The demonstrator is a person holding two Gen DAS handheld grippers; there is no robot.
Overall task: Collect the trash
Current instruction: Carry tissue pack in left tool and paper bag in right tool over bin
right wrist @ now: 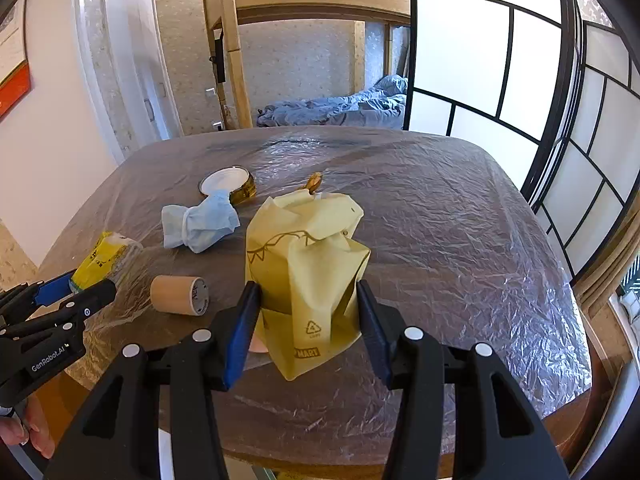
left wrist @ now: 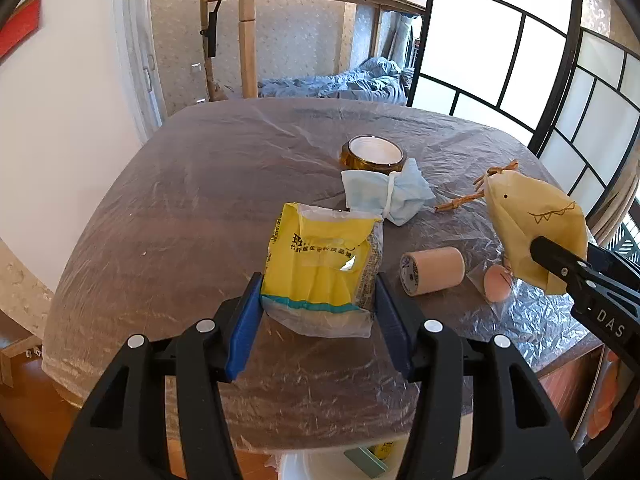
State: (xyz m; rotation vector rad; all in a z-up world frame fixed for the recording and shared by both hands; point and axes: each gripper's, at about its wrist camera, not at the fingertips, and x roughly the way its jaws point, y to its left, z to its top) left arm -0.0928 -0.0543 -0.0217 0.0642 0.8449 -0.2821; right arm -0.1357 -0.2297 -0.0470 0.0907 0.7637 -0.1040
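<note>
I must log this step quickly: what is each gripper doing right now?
Left gripper: closed on the yellow wrapper.
Right gripper: closed on the tan paper bag.

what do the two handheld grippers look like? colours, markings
Both match: black plastic frames with triangular cut-outs, silver round fasteners and blue finger pads. The left gripper carries white "GenRobot.AI" lettering on its side, seen from the right wrist view. The right gripper shows white letters "DAS" on its body. No cables or sleeves visible.
</note>
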